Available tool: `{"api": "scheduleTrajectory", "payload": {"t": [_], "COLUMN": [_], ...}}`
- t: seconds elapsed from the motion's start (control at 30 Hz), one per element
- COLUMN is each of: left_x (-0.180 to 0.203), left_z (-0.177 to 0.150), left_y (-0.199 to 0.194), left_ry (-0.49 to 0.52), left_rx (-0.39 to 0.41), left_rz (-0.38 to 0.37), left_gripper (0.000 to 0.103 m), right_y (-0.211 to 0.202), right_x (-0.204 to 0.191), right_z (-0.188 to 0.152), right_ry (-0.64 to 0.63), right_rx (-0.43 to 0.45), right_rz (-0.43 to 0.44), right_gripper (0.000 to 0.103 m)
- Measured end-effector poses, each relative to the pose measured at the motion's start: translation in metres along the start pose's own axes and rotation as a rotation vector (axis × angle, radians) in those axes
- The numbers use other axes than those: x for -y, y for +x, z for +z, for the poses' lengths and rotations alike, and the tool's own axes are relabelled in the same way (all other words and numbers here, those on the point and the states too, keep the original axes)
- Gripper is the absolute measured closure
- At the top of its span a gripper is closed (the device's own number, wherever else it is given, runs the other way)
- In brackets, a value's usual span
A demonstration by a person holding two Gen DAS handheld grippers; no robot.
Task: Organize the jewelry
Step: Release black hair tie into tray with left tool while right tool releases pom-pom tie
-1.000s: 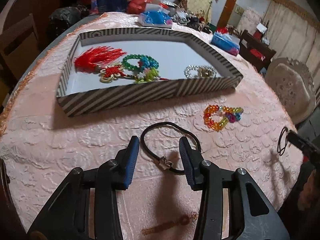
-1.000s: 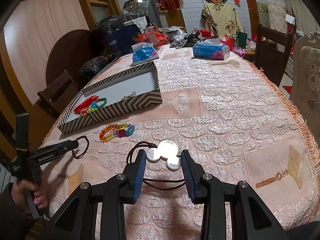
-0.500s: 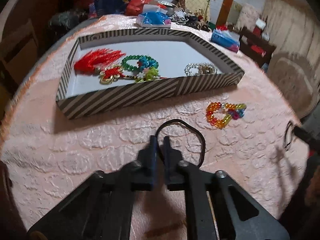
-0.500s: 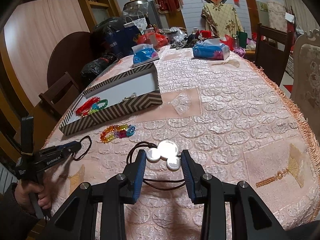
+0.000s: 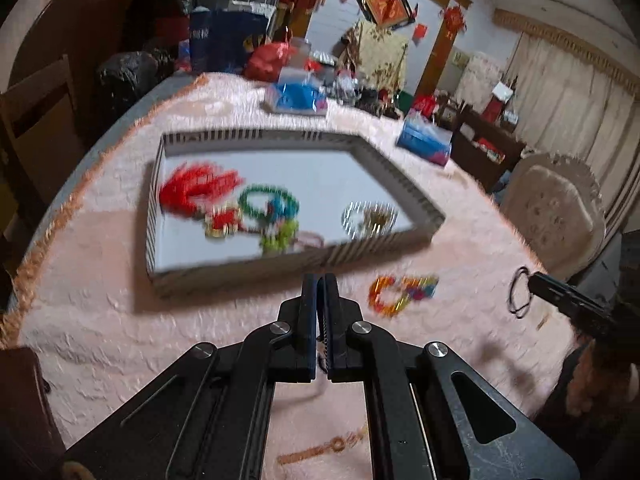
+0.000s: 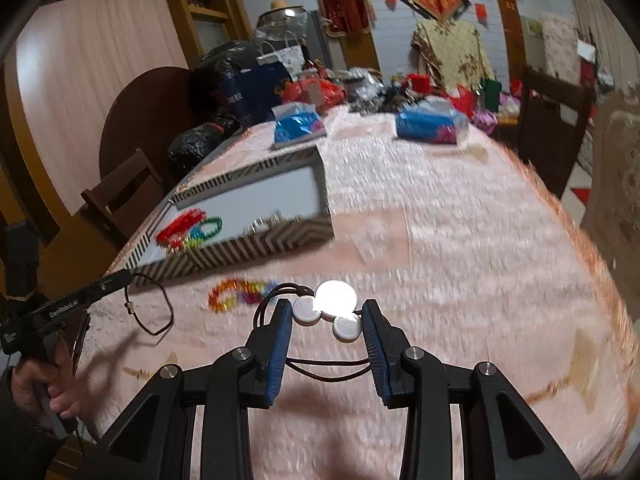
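Cords hung from both grippers: left gripper (image 6: 124, 277) clamped on a black cord loop (image 6: 150, 304), right gripper (image 6: 326, 322) squeezing a white-disc necklace (image 6: 335, 300); next, carry them over the striped tray (image 5: 352, 254).

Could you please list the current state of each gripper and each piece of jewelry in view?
Left gripper: shut on the thin black cord loop, lifted clear of the table.
Right gripper: closed on the white three-disc pendant, cord trailing.
Striped cardboard tray: open, holding beaded pieces.
Multicoloured bead bracelet: lying on the pink tablecloth.
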State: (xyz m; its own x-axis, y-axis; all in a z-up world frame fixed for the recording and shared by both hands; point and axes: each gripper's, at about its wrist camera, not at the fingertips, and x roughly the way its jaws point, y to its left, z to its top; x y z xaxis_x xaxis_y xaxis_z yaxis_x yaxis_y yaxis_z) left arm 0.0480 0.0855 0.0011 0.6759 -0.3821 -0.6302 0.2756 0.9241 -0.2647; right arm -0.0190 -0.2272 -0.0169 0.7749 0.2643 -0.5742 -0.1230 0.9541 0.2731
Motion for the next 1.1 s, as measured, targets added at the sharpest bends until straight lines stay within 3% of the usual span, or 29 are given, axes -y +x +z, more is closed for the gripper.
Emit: {"api": "scheduleTrajectory", "payload": {"t": [0.2,0.37,0.6,0.83,0.9,0.93,0.97,1.0,1.1], "left_x": [-0.013,-0.036,-0.063,-0.067,-0.066,-0.065,-0.064,-0.064,-0.067], "left_z": [0.054,0.087,0.077,0.054,0.050,0.048,0.046,0.044,0.044], "left_y": [-0.007,0.014,0.076,0.101,0.102,0.102,0.103,0.102,0.098], "left_ry": [-0.035,-0.082,-0.131,-0.122,-0.120,-0.116,-0.111,-0.109,-0.109], "left_rx": [0.105,0.164,0.066,-0.020,-0.025,-0.028,-0.032,-0.027,-0.004], "left_rz": [0.042,0.095,0.196,0.313,0.310,0.313,0.322,0.326,0.330], "left_gripper": [0.102,0.102,0.102,0.102,0.097,0.087,0.068,0.061,0.058], "right_y": [0.024,0.064,0.140,0.184,0.189,0.189,0.187,0.186,0.178], "right_x": [-0.015,-0.025,-0.041,-0.035,-0.030,-0.027,-0.026,-0.026,-0.027], "right_z": [0.052,0.089,0.096,0.089,0.089,0.090,0.090,0.091,0.094], "right_ry": [-0.051,-0.040,-0.063,-0.040,-0.020,-0.007,-0.002,-0.003,-0.006], "right_rx": [0.056,0.028,-0.086,-0.182,-0.201,-0.208,-0.206,-0.202,-0.184], "right_rz": [0.049,0.113,0.105,0.055,0.044,0.048,0.049,0.045,0.050], "right_gripper": [0.069,0.069,0.069,0.069,0.069,0.066,0.060,0.058,0.058]}}
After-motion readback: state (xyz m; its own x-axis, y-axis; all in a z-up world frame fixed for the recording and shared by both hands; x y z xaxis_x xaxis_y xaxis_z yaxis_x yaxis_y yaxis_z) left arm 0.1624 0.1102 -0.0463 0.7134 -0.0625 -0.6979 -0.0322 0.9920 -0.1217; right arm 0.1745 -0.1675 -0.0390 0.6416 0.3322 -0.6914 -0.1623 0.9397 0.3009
